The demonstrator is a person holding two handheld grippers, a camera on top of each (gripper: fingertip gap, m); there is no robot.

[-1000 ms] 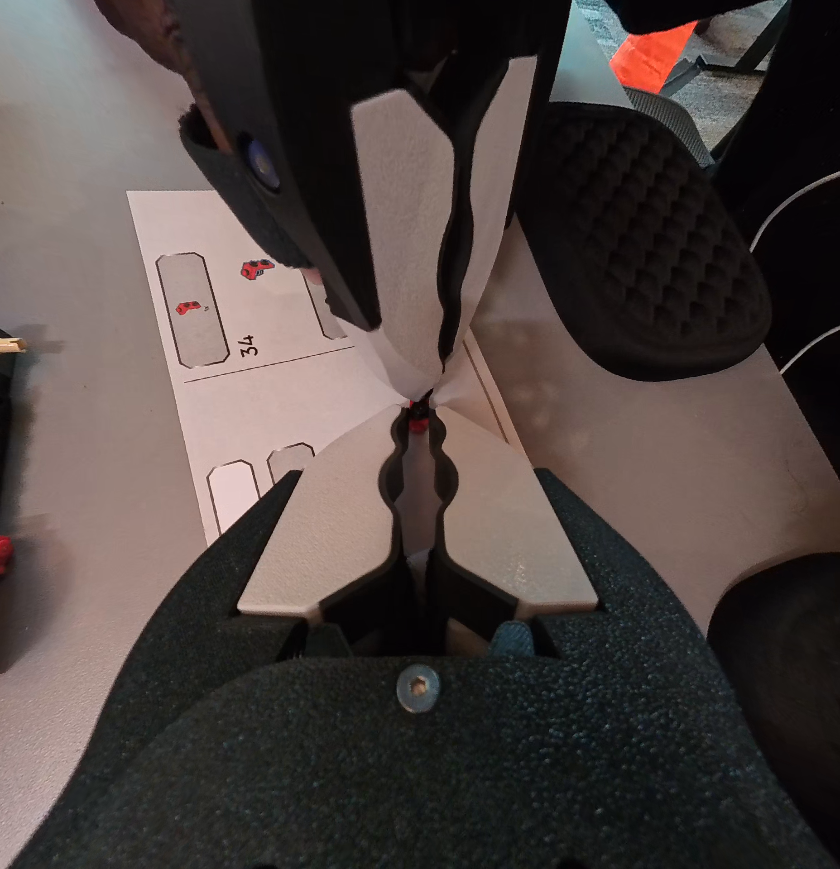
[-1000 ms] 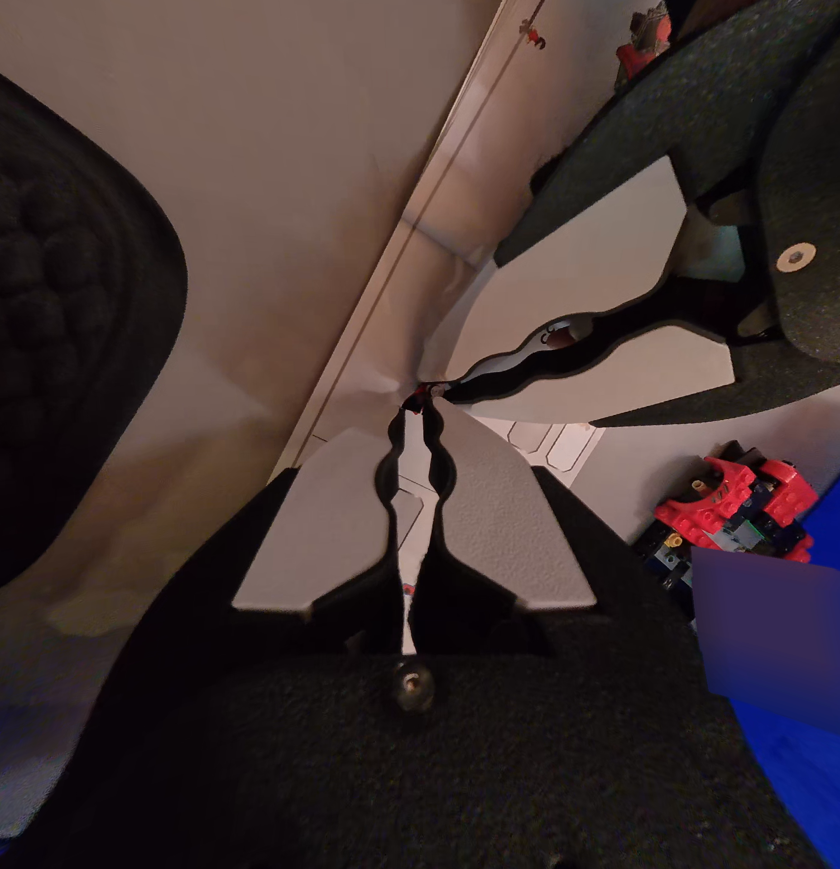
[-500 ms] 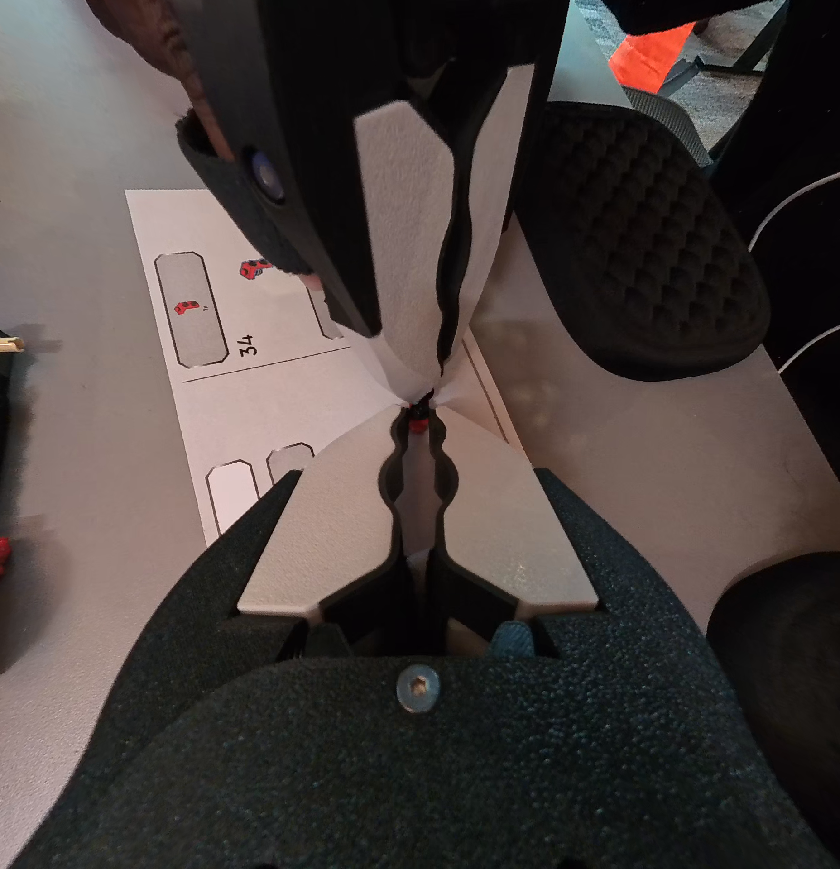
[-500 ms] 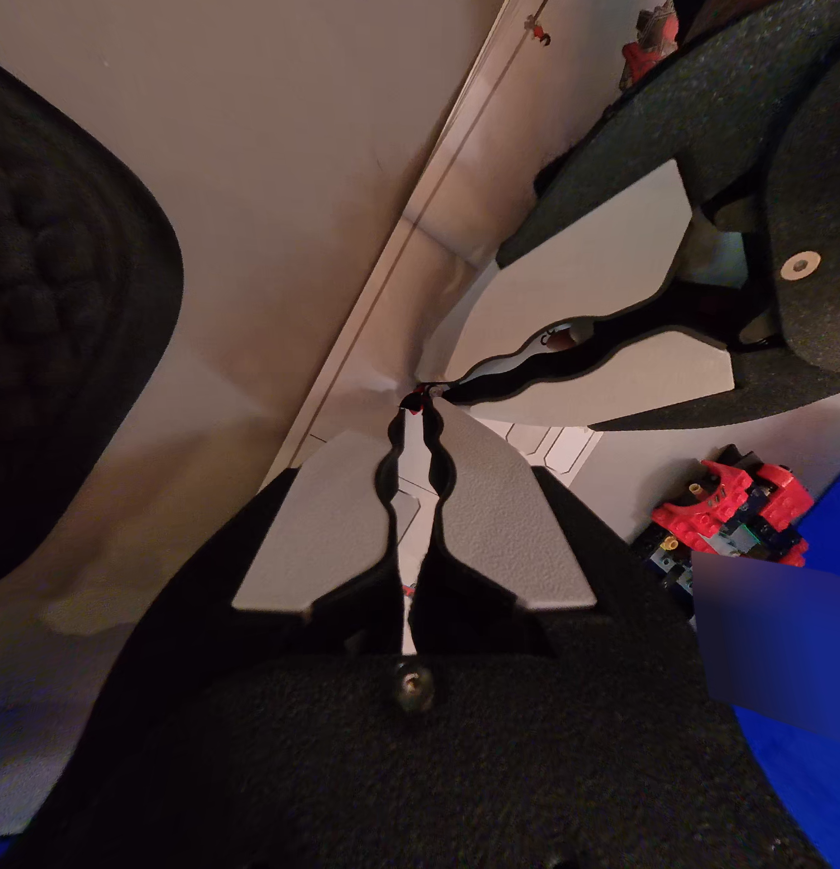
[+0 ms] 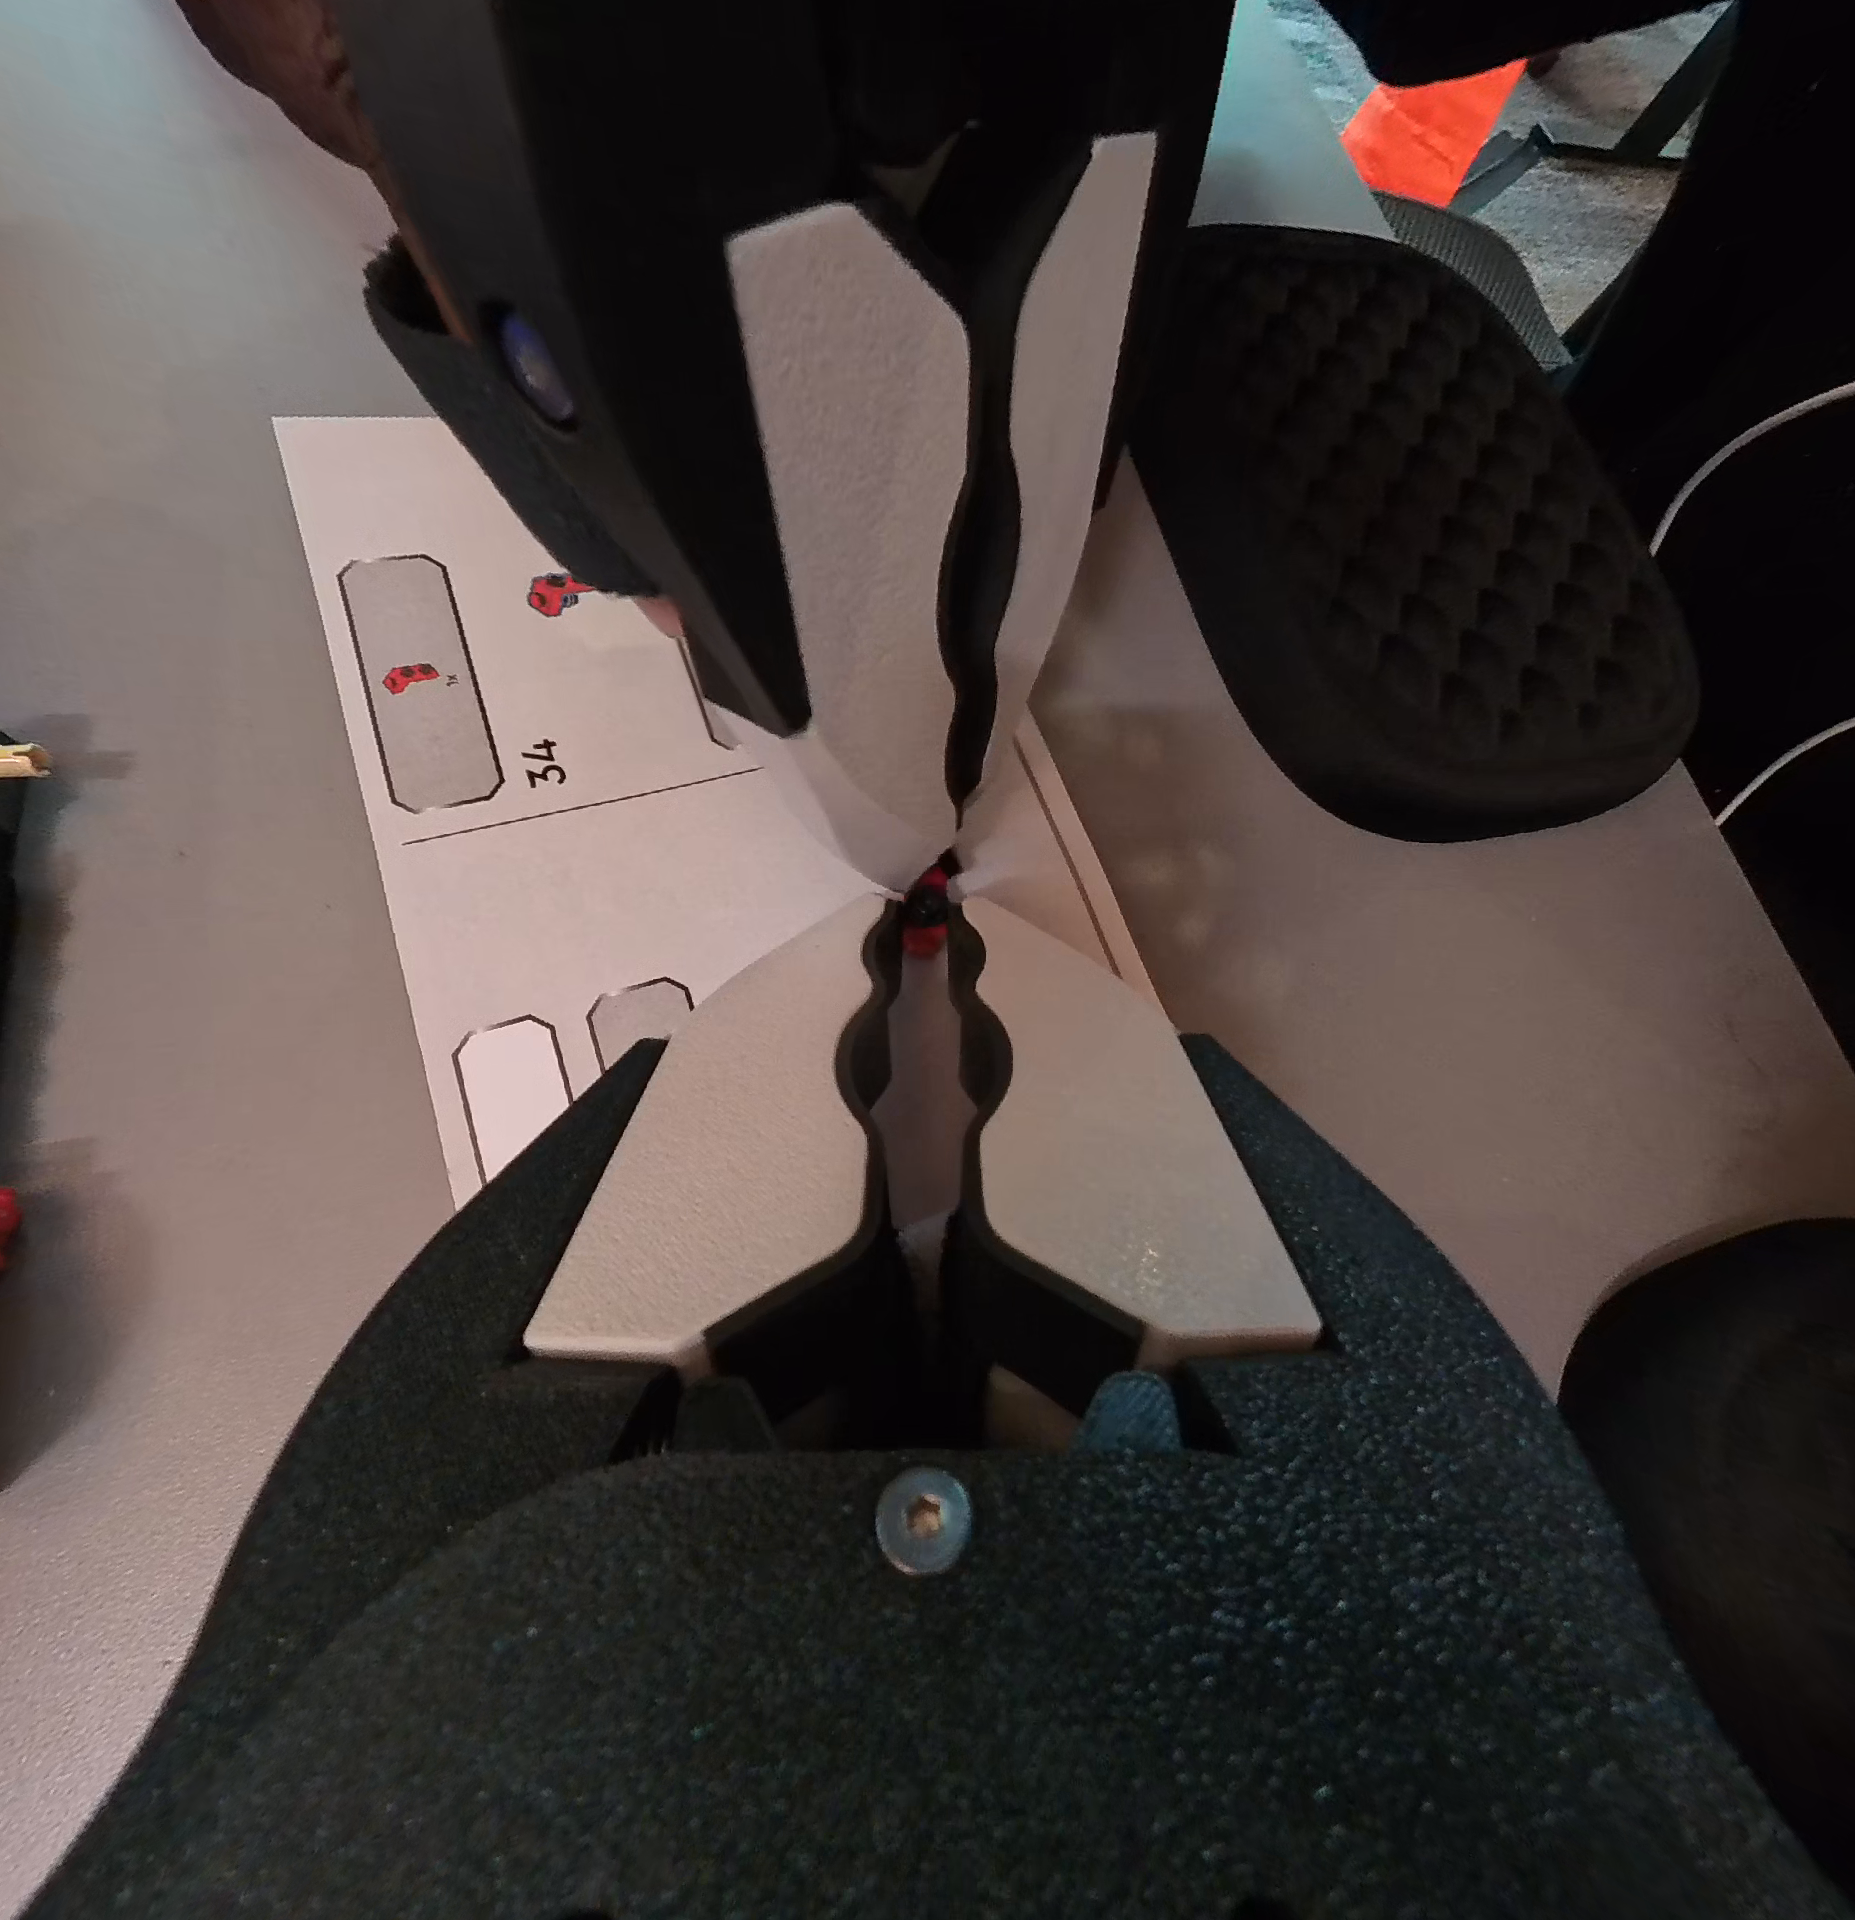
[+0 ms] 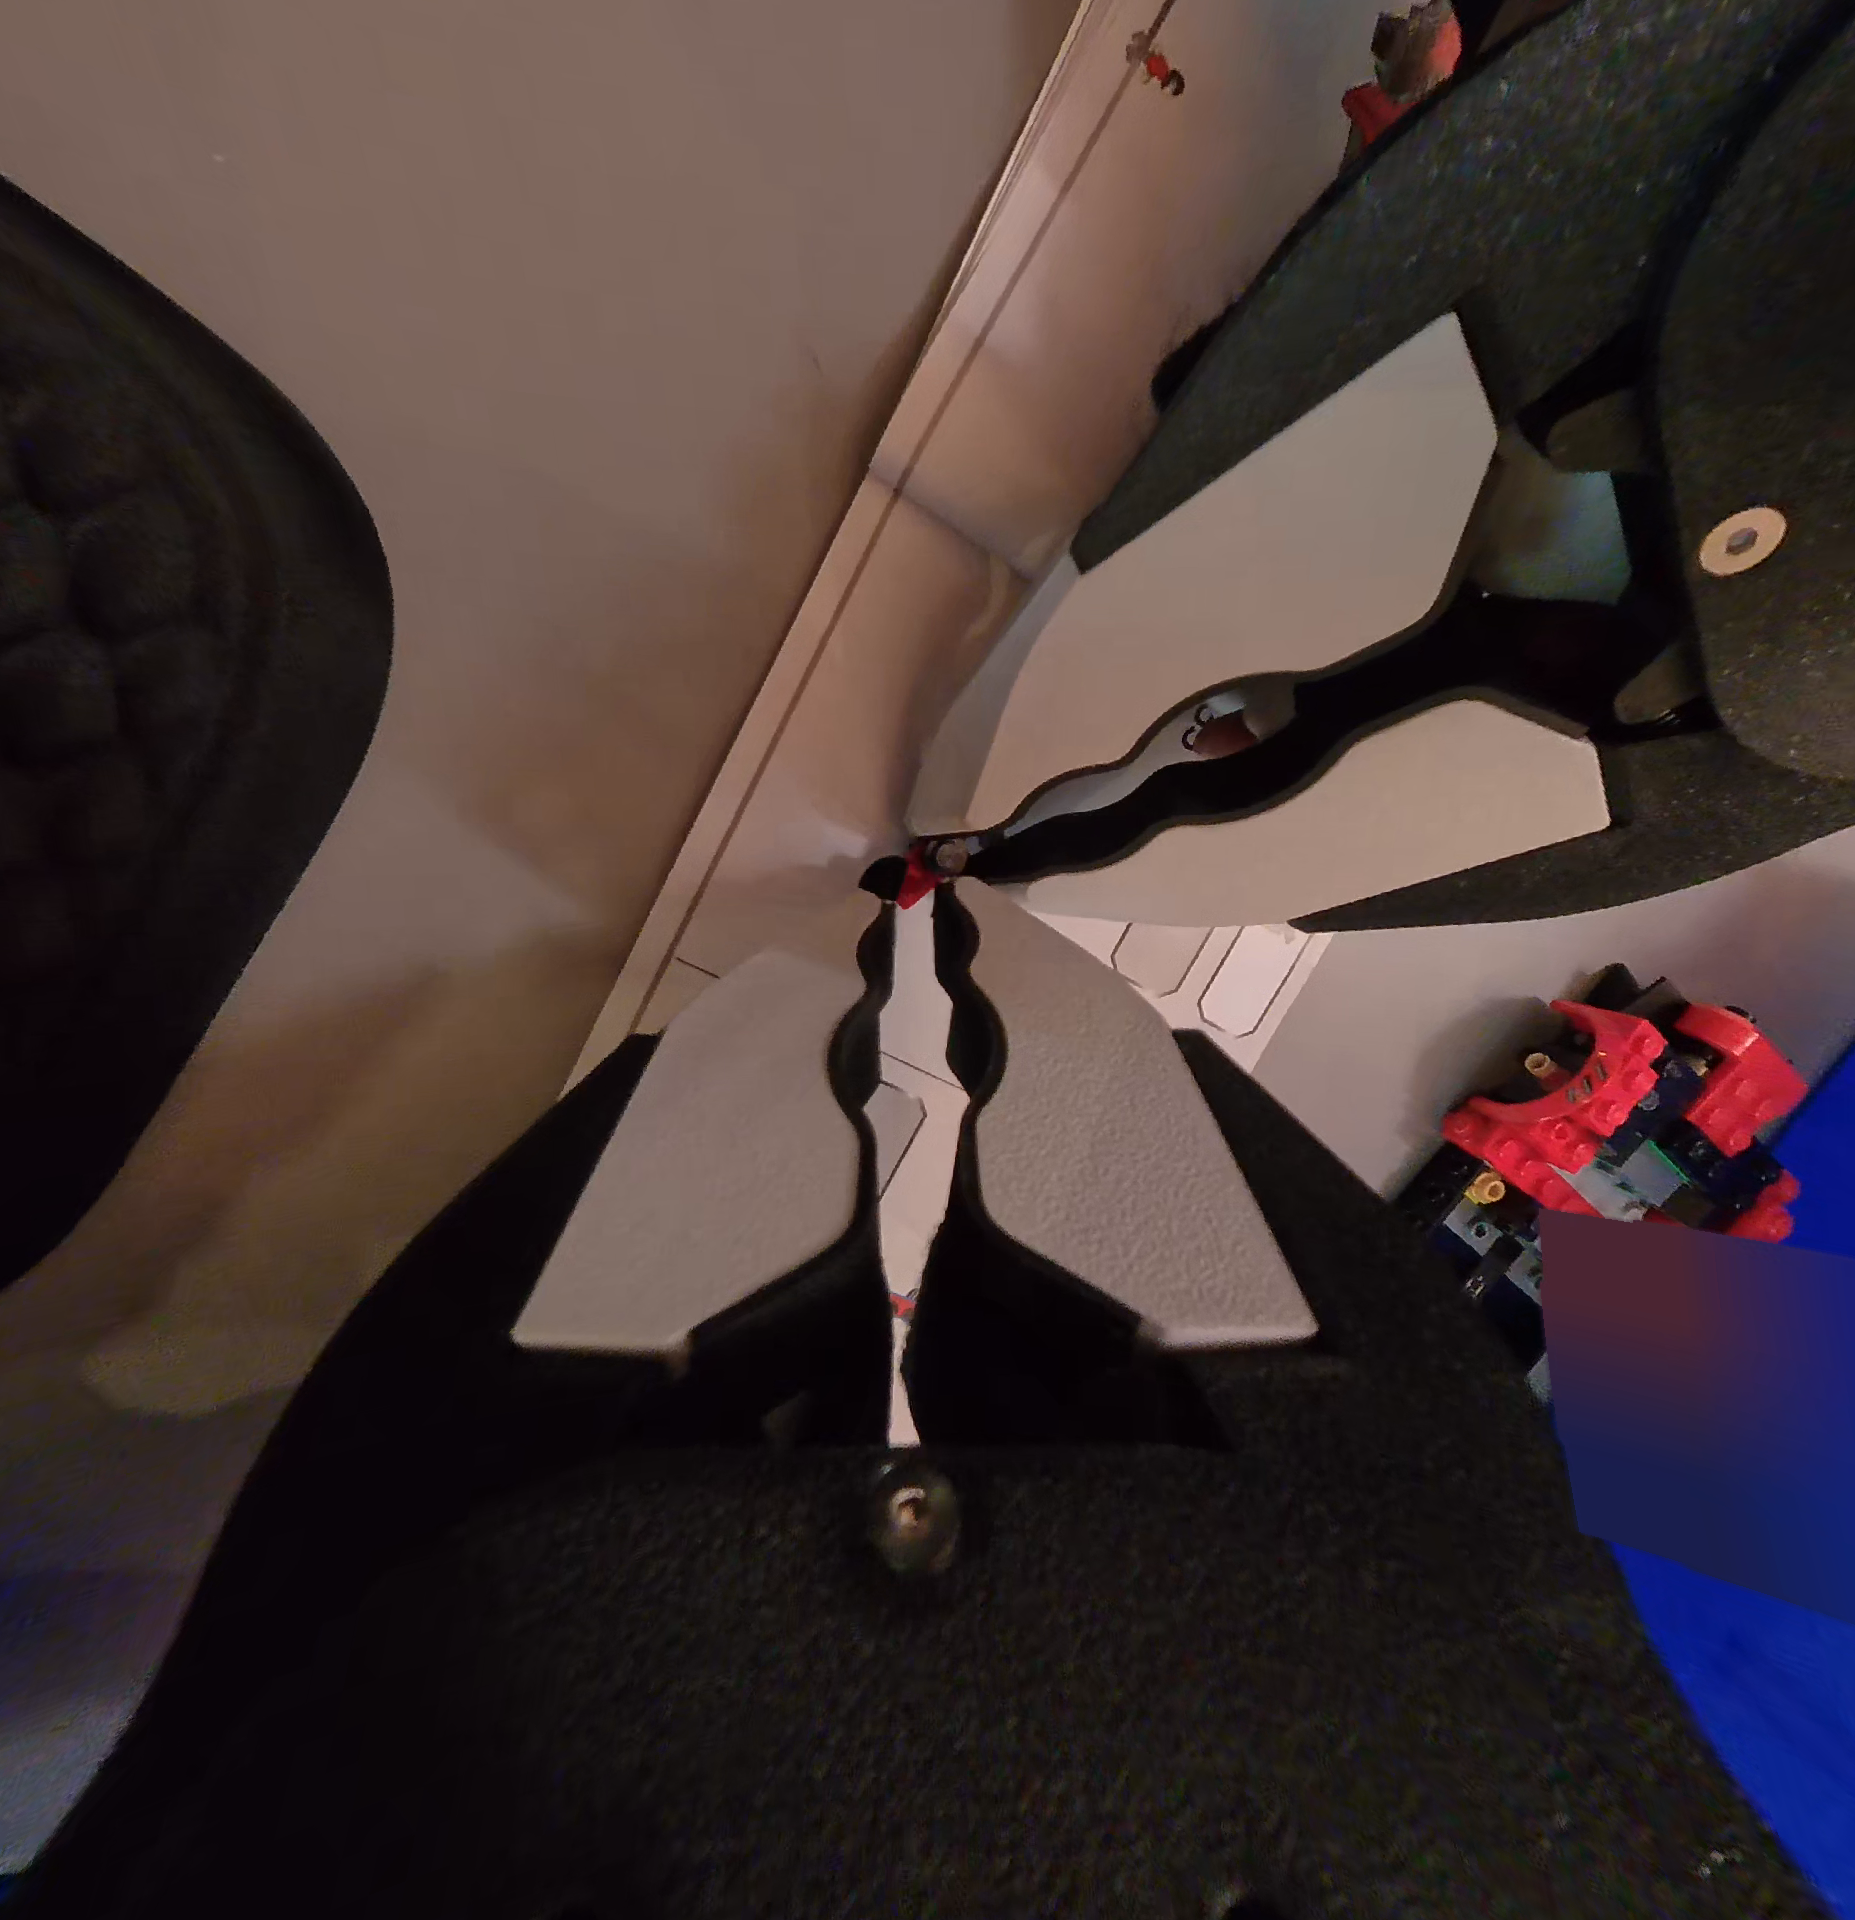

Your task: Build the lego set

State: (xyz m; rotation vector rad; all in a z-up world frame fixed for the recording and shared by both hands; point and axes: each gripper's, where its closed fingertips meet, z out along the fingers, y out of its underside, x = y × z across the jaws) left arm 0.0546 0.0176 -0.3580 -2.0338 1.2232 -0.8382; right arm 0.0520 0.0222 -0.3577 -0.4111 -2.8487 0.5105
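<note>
Lego piece (image 5: 924, 920) | red, tiny | pinched by left tool (image 5: 924, 906) and right tool (image 6: 910, 906), tip-to-tip

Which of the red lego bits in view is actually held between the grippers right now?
The tiny red piece pinched where the left gripper and right gripper meet tip to tip. The bigger red model sits untouched on the table beside the instruction sheet.

Each wrist camera looks along its own fingers, close above the instruction sheet (image 5: 590, 894). They face each other; both share the sheet (image 6: 1006, 312) and the meeting fingertips.
</note>
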